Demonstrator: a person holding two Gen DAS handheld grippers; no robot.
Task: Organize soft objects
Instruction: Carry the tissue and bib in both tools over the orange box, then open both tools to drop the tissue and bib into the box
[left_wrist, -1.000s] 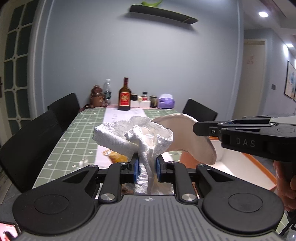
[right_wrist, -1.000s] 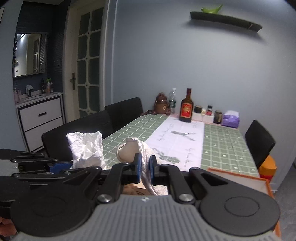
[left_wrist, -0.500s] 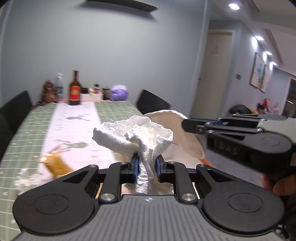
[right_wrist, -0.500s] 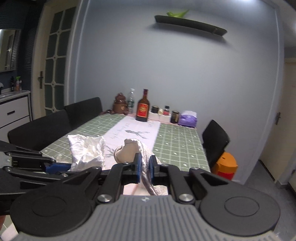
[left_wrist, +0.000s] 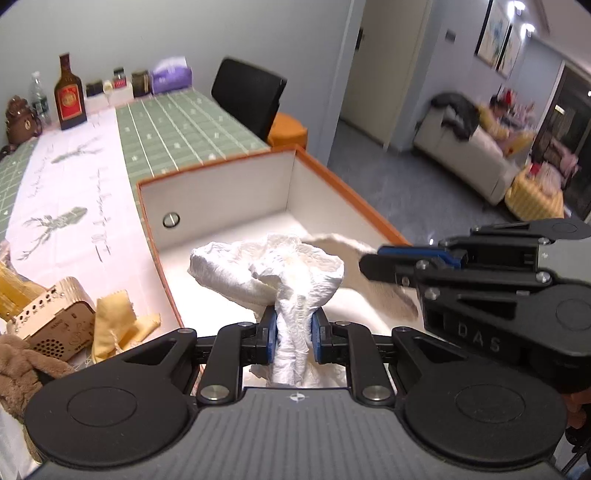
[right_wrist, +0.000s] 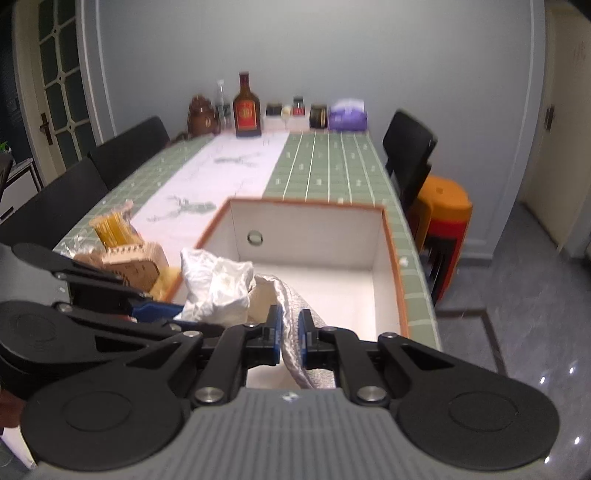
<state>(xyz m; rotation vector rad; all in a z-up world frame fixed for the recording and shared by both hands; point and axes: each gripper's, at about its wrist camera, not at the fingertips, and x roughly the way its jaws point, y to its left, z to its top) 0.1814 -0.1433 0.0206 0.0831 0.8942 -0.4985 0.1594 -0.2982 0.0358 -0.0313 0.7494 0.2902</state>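
Observation:
My left gripper (left_wrist: 293, 334) is shut on a crumpled white paper towel (left_wrist: 273, 266) and holds it above the open white box with orange rim (left_wrist: 221, 173). My right gripper (right_wrist: 290, 334) is shut on a beige cloth (right_wrist: 291, 306), also above the box (right_wrist: 306, 201). The right gripper shows in the left wrist view (left_wrist: 384, 264) with the beige cloth (left_wrist: 373, 291) beside the towel. The towel shows in the right wrist view (right_wrist: 218, 284), with the left gripper (right_wrist: 155, 308) at the left.
A wooden perforated box (left_wrist: 55, 317), yellow cloth scraps (left_wrist: 114, 325) and a brown plush (left_wrist: 18, 369) lie left of the white box. A bottle (right_wrist: 246, 110), jars and a purple tissue box (right_wrist: 348, 116) stand at the table's far end. Black chairs and an orange stool (right_wrist: 443, 218) flank the table.
Both grippers have swung right and tilted down with their loads, from facing along the table to hanging over the open white box.

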